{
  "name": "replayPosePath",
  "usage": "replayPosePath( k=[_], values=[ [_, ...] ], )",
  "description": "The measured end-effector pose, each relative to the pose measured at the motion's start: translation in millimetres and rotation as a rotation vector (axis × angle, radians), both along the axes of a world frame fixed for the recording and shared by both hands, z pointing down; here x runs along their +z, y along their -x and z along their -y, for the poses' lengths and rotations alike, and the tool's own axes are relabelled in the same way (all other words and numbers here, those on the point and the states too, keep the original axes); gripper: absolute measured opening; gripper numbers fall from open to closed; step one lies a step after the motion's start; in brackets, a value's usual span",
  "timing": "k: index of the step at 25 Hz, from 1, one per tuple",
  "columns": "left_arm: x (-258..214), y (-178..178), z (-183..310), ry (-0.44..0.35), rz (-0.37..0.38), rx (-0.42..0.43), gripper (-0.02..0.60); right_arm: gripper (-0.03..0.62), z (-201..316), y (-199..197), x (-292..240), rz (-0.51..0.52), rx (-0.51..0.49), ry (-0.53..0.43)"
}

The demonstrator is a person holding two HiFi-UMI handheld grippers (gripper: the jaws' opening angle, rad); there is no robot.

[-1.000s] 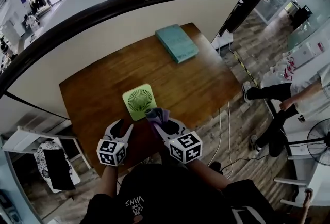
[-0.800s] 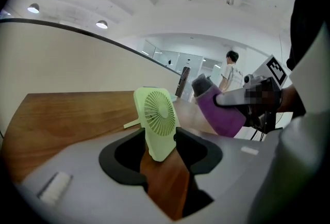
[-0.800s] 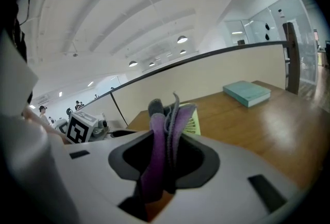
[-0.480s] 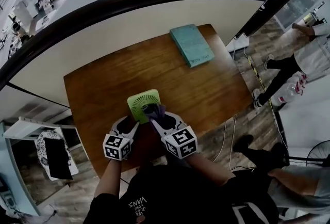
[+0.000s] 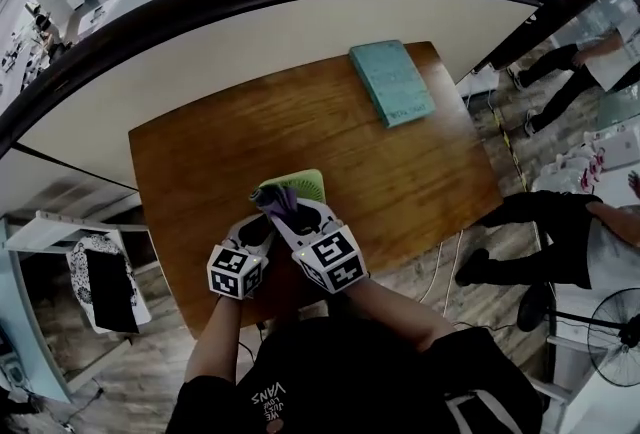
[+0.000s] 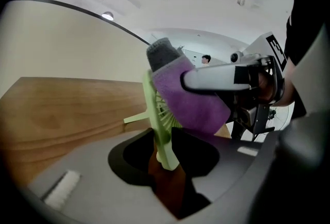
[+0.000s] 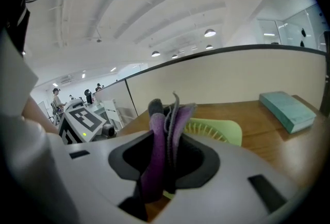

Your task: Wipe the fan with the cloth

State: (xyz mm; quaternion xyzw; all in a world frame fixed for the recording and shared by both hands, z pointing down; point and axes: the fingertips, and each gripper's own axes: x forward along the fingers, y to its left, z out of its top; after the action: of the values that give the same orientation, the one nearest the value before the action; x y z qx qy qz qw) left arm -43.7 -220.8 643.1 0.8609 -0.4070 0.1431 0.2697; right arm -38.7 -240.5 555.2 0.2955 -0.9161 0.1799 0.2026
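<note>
We pinch purple cloth (image 5: 281, 199) in right gripper (image 5: 289, 214); left gripper (image 5: 257, 225) jaws closing round green fan (image 5: 308, 184). Risk: wiping topples ungripped fan.

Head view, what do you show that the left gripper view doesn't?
Only the head view shows the teal book at the table's far corner. Only the left gripper view shows the green fan edge-on between the left gripper's closing jaws. Both show the right gripper holding the purple cloth at the fan.
</note>
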Motion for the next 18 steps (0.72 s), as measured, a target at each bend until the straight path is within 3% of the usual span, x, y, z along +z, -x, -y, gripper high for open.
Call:
replayPosePath(
  k=[10, 18],
  values=[
    [0.1, 0.1, 1.5, 0.018, -0.025, 0.008, 0.106, 0.112, 7.8, -3.6, 9.9, -0.022, 0.024, 0.019],
    [-1.9, 0.1, 1.6, 0.03, -0.038, 0.024, 0.103, 0.112, 25.9, -65.7, 9.8, -0.02, 0.205, 0.031]
  ],
)
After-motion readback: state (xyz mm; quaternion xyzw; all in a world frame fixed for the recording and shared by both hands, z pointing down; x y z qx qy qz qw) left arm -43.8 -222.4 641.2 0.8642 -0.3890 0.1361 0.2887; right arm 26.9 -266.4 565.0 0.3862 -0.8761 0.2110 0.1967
